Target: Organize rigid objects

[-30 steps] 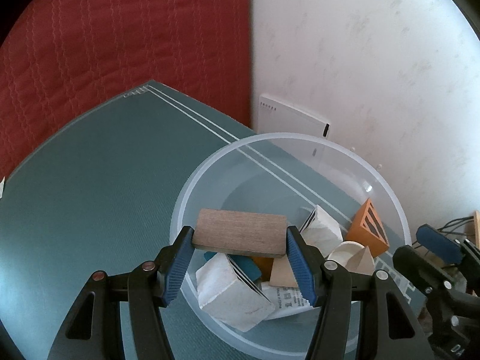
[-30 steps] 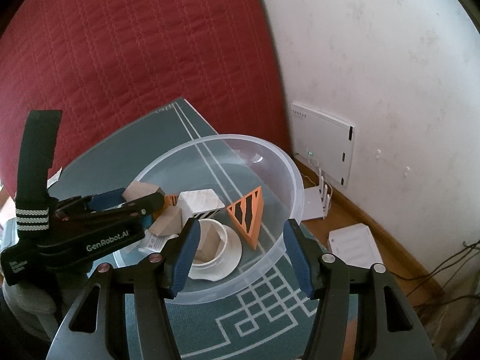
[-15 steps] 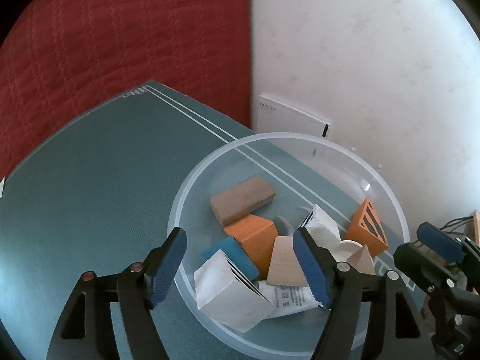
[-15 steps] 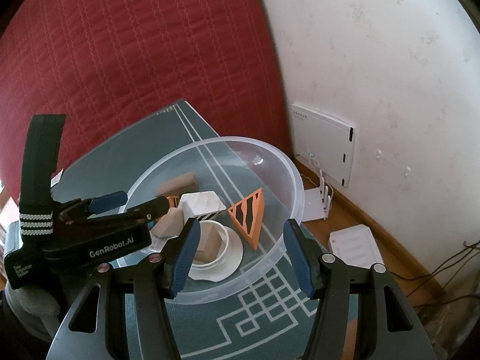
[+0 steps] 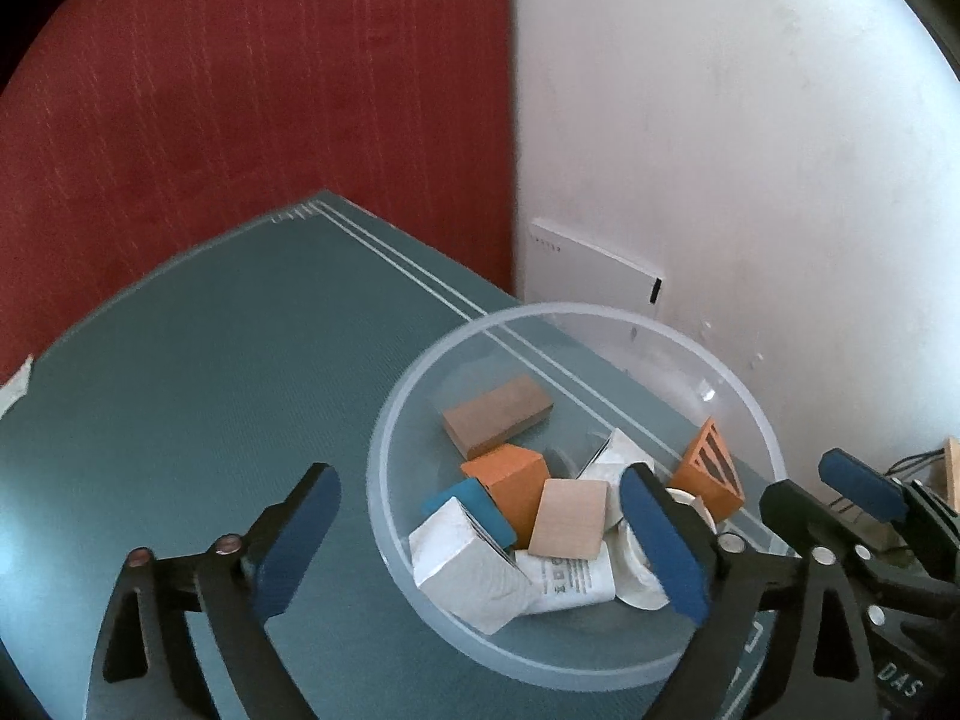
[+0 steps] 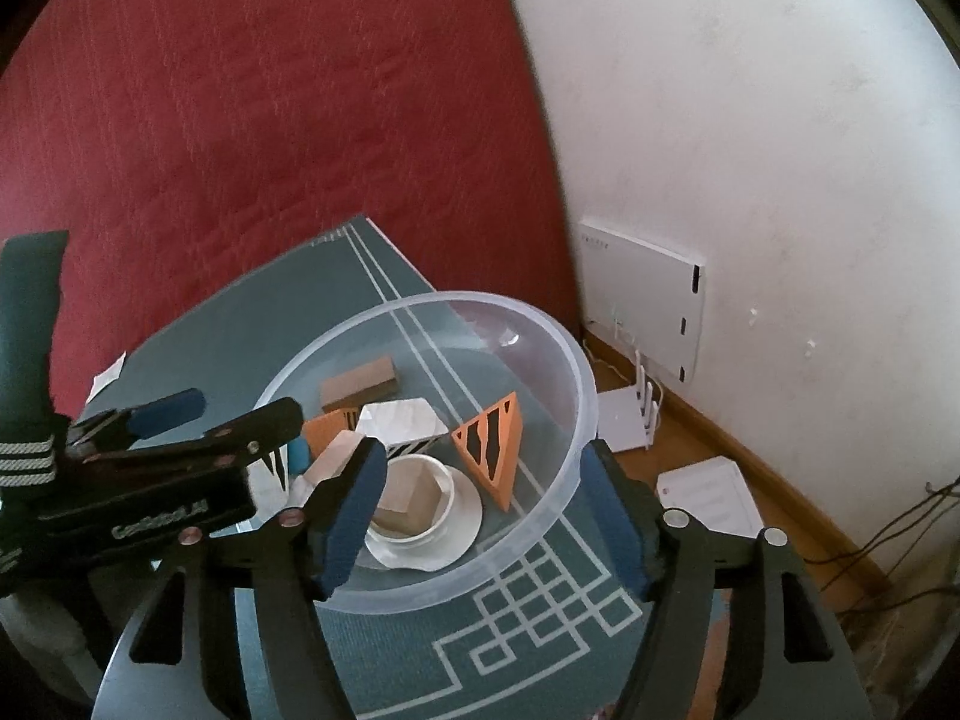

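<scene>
A clear plastic bowl [image 5: 384,456] stands on the teal mat [image 5: 180,390]. In it lie a brown wooden block [image 5: 497,415], an orange block [image 5: 510,483], a blue block [image 5: 465,501], a pale wooden tile [image 5: 569,517], white paper boxes [image 5: 465,570] and an orange striped wedge [image 5: 708,477]. My left gripper [image 5: 480,546] is open and empty above the bowl's near side. My right gripper [image 6: 489,507] is open and empty at the bowl rim [image 6: 585,420], over a white cup on a saucer [image 6: 420,501]. The brown block [image 6: 359,385] and the wedge [image 6: 492,444] show there too.
A red quilted panel [image 5: 240,90] and a white wall [image 5: 750,120] stand behind. A white box [image 6: 645,306] hangs on the wall, with a router [image 6: 630,414] and papers [image 6: 711,495] on the wooden floor. The mat's left part [image 5: 150,420] lies bare.
My left gripper opened and let the brown block drop into the bowl, then drew back and up. The right gripper stayed open and barely moved.
</scene>
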### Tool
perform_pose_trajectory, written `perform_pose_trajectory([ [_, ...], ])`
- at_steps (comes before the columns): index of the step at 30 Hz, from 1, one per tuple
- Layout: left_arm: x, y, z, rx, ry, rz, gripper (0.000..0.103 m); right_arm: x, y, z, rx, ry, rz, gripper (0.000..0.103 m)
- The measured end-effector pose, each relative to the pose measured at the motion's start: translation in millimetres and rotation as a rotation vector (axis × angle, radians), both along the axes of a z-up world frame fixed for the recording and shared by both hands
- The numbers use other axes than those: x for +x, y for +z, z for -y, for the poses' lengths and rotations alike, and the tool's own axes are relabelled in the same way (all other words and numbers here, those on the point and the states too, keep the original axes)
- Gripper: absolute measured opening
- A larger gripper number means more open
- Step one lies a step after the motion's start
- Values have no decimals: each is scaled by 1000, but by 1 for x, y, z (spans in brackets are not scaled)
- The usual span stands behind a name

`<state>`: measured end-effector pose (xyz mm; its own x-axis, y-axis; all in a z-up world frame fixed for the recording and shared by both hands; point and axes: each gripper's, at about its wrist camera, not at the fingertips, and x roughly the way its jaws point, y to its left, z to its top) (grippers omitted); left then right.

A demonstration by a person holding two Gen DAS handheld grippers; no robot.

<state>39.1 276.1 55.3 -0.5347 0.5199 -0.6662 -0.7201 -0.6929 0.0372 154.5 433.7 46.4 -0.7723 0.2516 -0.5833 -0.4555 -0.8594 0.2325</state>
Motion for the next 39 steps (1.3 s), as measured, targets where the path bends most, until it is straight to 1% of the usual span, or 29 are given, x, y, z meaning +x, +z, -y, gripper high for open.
perform_pose_trajectory([
  [2,5,4,1,-4,9,-30,100,-1,0,-1,-1,-3,-6,72],
  [4,10,8,3,-7,11,-58,102,-2,2,0,-5,-9,-18,80],
  [8,20,17,10,-7,34,-112,102,0,2,-2,-19,-20,-36,91],
  [10,21,20,16,3,48,-106,102,-2,1,-2,-36,-18,-38,96],
  [13,21,21,24,11,78,-99,102,-5,0,0,-32,-14,-33,100],
  [16,18,21,31,-1,99,-118,102,-4,1,0,-15,3,-21,101],
  [19,19,17,38,-34,140,-149,102,-1,1,1,4,16,2,102],
  [25,18,10,45,-58,183,-136,102,3,-4,5,47,42,66,103],
  [30,23,6,44,-87,188,-143,102,13,-9,9,80,65,83,103],
  [32,18,4,41,-97,174,-145,102,16,-9,11,93,73,84,103],
  [33,23,3,44,-102,178,-148,102,17,-8,11,98,75,82,103],
  [34,22,1,42,-106,160,-146,102,20,-9,11,102,75,81,103],
  [39,29,-6,40,-129,174,-167,102,25,-12,10,116,66,86,103],
])
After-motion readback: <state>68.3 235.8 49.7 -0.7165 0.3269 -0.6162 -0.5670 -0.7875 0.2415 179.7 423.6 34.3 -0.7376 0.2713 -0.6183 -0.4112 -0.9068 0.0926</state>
